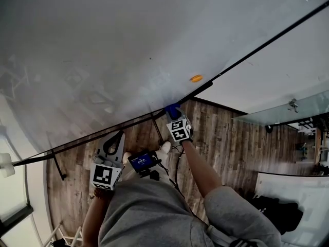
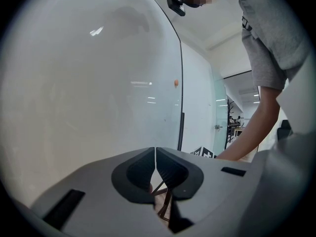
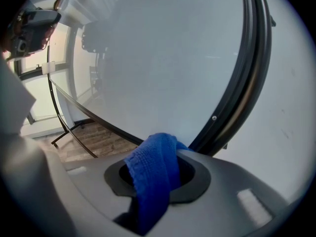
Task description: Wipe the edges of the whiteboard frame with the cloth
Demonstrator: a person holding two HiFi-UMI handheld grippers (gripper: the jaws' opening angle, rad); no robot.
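Right gripper (image 1: 175,115) clenched on blue cloth (image 1: 172,109). Cloth touches black whiteboard frame (image 3: 252,83) near lower right corner. Bottom edge runs long toward left. Left gripper (image 1: 113,145) closed, empty, apart from the frame.

One whiteboard (image 1: 128,45) stands here, with one black frame (image 1: 257,51) round it and a single orange spot (image 1: 196,78) on its face. There is one blue cloth (image 1: 172,109). I count two pairs of tongs, the left tongs (image 1: 115,140) and the right tongs (image 1: 174,113), with two marker cubes (image 1: 108,175), one on each. One small lit screen (image 1: 142,161) glows between them.
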